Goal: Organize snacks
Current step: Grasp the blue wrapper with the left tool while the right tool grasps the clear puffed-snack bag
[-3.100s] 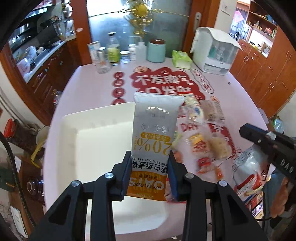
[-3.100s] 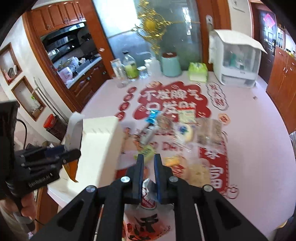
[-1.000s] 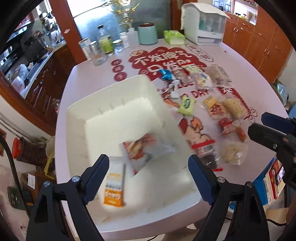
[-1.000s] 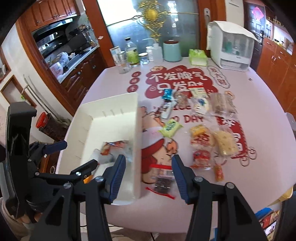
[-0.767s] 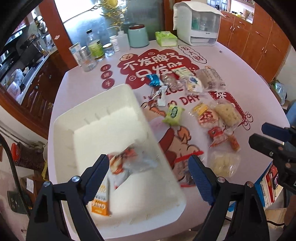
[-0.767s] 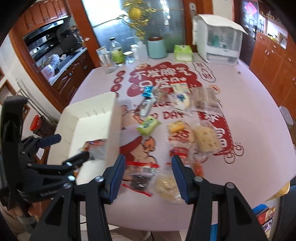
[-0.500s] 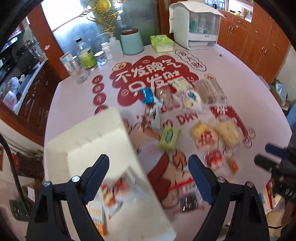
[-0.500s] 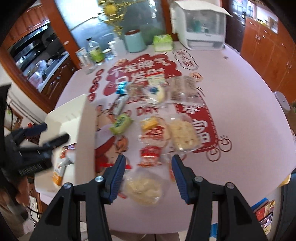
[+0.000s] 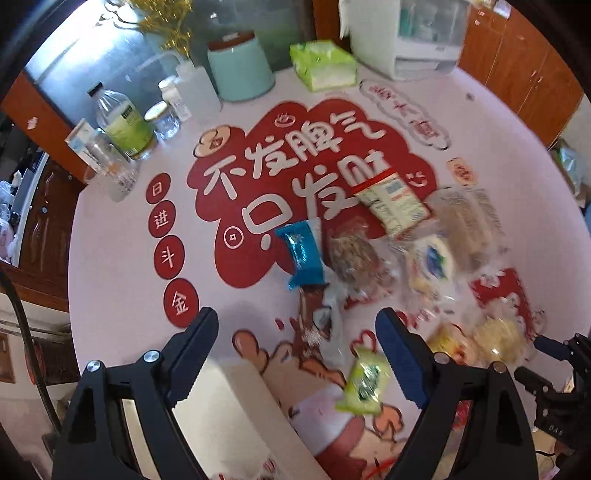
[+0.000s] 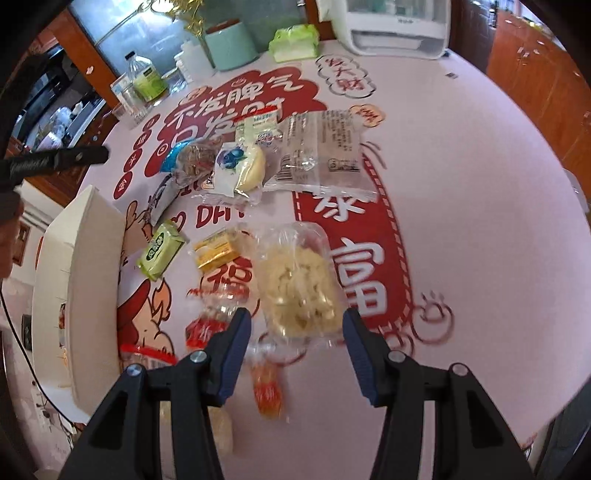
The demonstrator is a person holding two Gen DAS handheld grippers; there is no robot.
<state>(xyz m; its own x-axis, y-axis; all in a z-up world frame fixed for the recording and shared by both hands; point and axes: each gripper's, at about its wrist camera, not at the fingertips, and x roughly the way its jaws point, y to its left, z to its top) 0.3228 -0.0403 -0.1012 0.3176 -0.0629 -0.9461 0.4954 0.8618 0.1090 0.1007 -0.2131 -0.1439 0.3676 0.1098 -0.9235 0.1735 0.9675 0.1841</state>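
Observation:
My left gripper [image 9: 295, 350] is open and empty above a brown-and-white snack bar [image 9: 319, 325]. A blue packet [image 9: 303, 254], a green packet [image 9: 364, 380] and several clear-wrapped pastries lie beyond it. My right gripper [image 10: 297, 350] is open and empty, its jaws on either side of the near end of a clear bag of pale crackers [image 10: 299, 280]. The white bin [image 10: 77, 280] stands at the left of the right wrist view; its corner [image 9: 229, 402] shows low in the left wrist view.
A teal canister [image 9: 240, 66], bottles and jars [image 9: 125, 122], a green tissue pack [image 9: 323, 64] and a white appliance [image 10: 391, 26] stand at the table's far edge. The round pink table [image 10: 480, 184] has red printed decorations. Wooden cabinets surround it.
Both grippers let go of their snacks into the white bin, opened, then swung right and forward over the loose snacks on the table. The bin has slid to the left edge of view.

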